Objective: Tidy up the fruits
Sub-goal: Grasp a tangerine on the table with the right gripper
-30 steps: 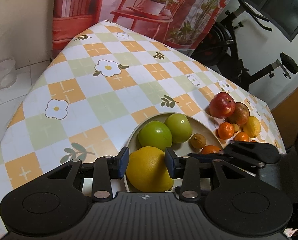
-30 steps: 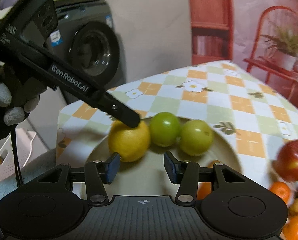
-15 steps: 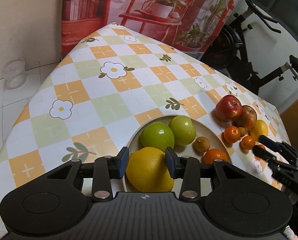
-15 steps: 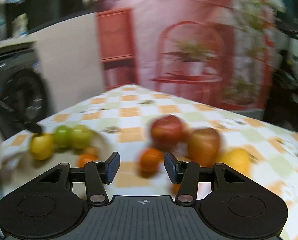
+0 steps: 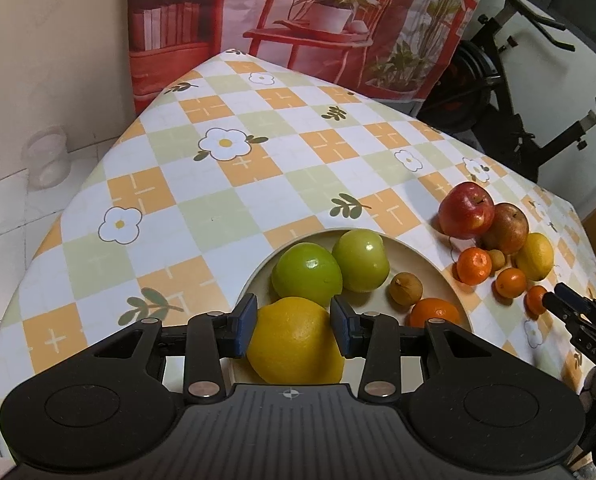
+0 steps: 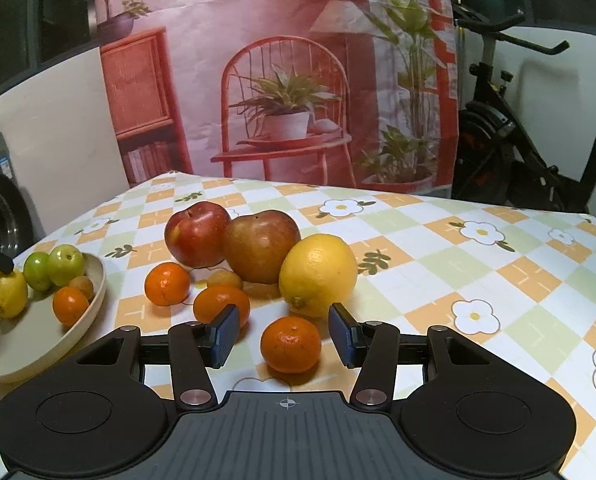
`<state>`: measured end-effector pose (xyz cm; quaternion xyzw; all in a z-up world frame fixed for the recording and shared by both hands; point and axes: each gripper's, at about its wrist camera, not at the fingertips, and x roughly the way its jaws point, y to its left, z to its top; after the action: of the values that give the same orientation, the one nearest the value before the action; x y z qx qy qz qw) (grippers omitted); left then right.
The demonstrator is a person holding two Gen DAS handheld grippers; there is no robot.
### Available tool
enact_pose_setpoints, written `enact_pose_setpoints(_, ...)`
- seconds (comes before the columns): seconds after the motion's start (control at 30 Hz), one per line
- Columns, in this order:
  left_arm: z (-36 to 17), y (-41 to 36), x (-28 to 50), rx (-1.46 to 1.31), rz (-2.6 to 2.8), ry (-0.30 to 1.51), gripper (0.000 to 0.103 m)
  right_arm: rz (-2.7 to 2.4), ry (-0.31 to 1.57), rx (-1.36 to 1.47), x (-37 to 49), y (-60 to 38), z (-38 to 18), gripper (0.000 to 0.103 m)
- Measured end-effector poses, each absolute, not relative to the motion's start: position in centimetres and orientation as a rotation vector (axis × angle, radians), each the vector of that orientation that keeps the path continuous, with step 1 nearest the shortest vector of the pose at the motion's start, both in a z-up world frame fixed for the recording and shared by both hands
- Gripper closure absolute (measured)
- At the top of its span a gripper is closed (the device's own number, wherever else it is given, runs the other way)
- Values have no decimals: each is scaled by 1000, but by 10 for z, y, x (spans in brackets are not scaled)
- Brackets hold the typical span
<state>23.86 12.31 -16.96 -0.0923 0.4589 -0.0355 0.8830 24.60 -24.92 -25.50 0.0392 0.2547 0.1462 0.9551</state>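
The right gripper (image 6: 284,338) had swung from the plate (image 6: 86,316) to straddle, apparently untouched, one of four mandarins (image 6: 290,345); the left gripper (image 5: 294,330) clamped a lemon (image 5: 296,346).

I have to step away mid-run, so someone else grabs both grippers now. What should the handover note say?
Left gripper: shut on the large yellow lemon, over the near side of the beige round plate.
Right gripper: open, a small orange mandarin sits on the cloth between its pads, not gripped.
In the plate: two green apples, a small brown fruit, one mandarin.
On the checked tablecloth: two red apples, a second yellow lemon, two more mandarins, a small brown fruit.
Left to do: release the lemon, move the loose fruit to the plate.
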Motion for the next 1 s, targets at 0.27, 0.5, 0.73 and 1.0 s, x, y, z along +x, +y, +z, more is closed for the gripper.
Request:
enact_pose_setpoints(0.27,-156,102,239,-130,-80,915,61,314,526,61,244,-246,-256,57)
enact_pose_setpoints(0.5,-146,72,247,-88,-134,877,61,318,548,48,250,-246,-258,57)
enact_pose_setpoints(0.73,-149,35,256,-66,-212,866,61,322,566,68,253,-248,-261,57)
enact_pose_setpoints(1.0,-159,-2,266,-47,-299,869,61,330,598,100,256,-252,-264,60)
